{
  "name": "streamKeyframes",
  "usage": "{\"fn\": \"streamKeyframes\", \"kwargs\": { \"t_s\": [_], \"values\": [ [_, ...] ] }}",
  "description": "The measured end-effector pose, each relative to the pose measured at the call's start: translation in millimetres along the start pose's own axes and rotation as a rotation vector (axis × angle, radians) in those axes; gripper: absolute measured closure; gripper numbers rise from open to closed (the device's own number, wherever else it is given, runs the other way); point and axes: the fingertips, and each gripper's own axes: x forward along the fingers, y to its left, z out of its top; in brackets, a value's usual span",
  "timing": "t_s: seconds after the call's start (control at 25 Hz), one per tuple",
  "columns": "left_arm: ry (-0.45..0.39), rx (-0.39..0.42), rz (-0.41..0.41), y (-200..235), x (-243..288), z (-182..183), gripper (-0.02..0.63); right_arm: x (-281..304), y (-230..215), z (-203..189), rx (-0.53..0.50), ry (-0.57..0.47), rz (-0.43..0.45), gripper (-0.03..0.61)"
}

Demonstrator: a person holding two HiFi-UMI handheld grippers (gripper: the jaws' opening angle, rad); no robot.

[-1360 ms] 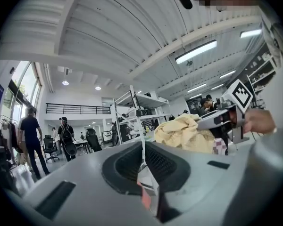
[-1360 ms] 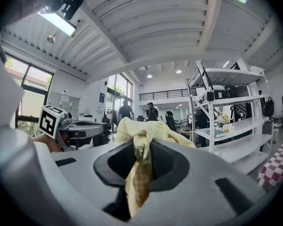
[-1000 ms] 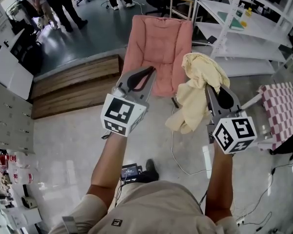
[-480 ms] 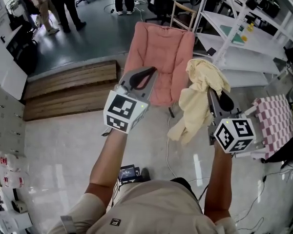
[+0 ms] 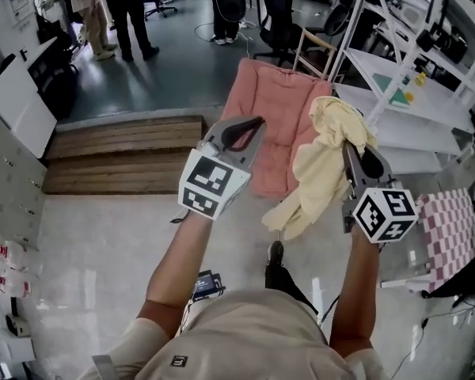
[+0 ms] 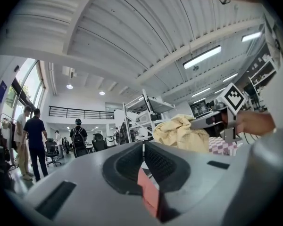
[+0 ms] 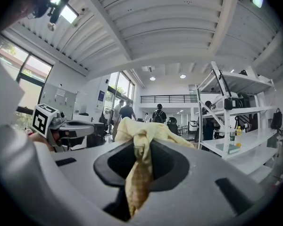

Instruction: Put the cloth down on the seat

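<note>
A pale yellow cloth (image 5: pixel 321 165) hangs bunched from my right gripper (image 5: pixel 356 145), which is shut on it; in the right gripper view the cloth (image 7: pixel 140 171) is pinched between the jaws and spills over the front. The pink cushioned seat (image 5: pixel 273 117) stands on the floor just ahead, between and beyond both grippers. My left gripper (image 5: pixel 249 125) is held up over the seat's left part, its jaws shut with nothing between them; in the left gripper view the left gripper (image 6: pixel 143 147) looks past the cloth (image 6: pixel 181 133) held at its right.
White metal shelving (image 5: pixel 404 93) stands right of the seat. A checked pink-and-white stool (image 5: pixel 451 220) is at the right. A wooden step (image 5: pixel 127 153) lies at the left. People (image 5: pixel 131 6) stand at the back. A cable (image 5: pixel 202 287) runs over the floor near my feet.
Both grippers and the cloth have drifted slightly right and forward as the person steps toward the seat. The right gripper's hold on the cloth is unchanged.
</note>
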Motion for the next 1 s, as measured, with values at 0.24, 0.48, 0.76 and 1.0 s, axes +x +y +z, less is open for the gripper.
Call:
{"fn": "streamKeyframes", "kwargs": {
  "t_s": [0.24,0.48,0.76,1.0],
  "values": [
    [0.018,0.031,0.074,45.0,21.5,-19.5,0.598,62.0,-6.3,-6.6,0.007,-0.026,0.07,0.518],
    [0.049,0.024,0.106,74.4,87.6,-50.6,0.598,126.9,-38.5,-21.9,-0.008,-0.018,0.132,0.518],
    [0.116,-0.032,0.118,109.0,170.6,-90.1,0.599,204.7,-95.0,-36.5,-0.011,0.007,0.151,0.518],
    [0.13,-0.049,0.125,136.4,219.6,-116.1,0.6,258.4,-136.4,-51.9,0.006,0.019,0.119,0.518]
  ]
}}
